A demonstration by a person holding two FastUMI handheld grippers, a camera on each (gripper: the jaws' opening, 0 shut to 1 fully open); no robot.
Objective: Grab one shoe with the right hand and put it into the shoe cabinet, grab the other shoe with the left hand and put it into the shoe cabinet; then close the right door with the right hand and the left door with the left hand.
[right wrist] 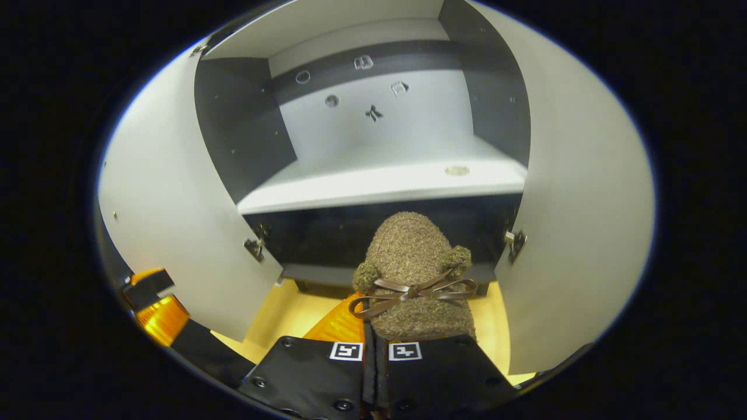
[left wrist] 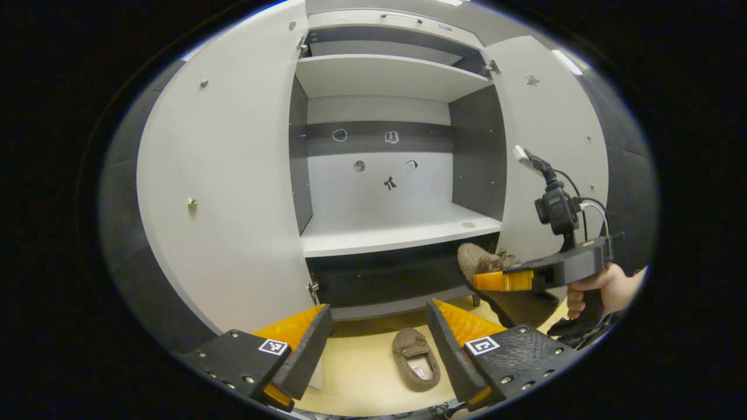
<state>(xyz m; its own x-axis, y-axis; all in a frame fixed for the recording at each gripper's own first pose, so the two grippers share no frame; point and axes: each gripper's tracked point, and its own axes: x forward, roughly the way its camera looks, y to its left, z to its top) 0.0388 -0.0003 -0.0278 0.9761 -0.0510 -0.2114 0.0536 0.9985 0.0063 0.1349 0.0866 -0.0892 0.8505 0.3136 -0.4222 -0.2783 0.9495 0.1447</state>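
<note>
— Left gripper view: we see the shoe cabinet (left wrist: 385, 233) ahead, both doors open; our left gripper (left wrist: 379, 338) gapes wide, the second shoe (left wrist: 415, 359) on the floor between its fingers.
— Right gripper (right wrist: 373, 344)?
— Closed on the first shoe (right wrist: 417, 274), raised before the bottom compartment.

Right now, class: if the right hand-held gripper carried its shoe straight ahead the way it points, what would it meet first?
The right hand-held gripper, shut on the brown shoe, points at the shoe cabinet's dark bottom compartment. The way looks free up to there, though depth is unclear.
</note>
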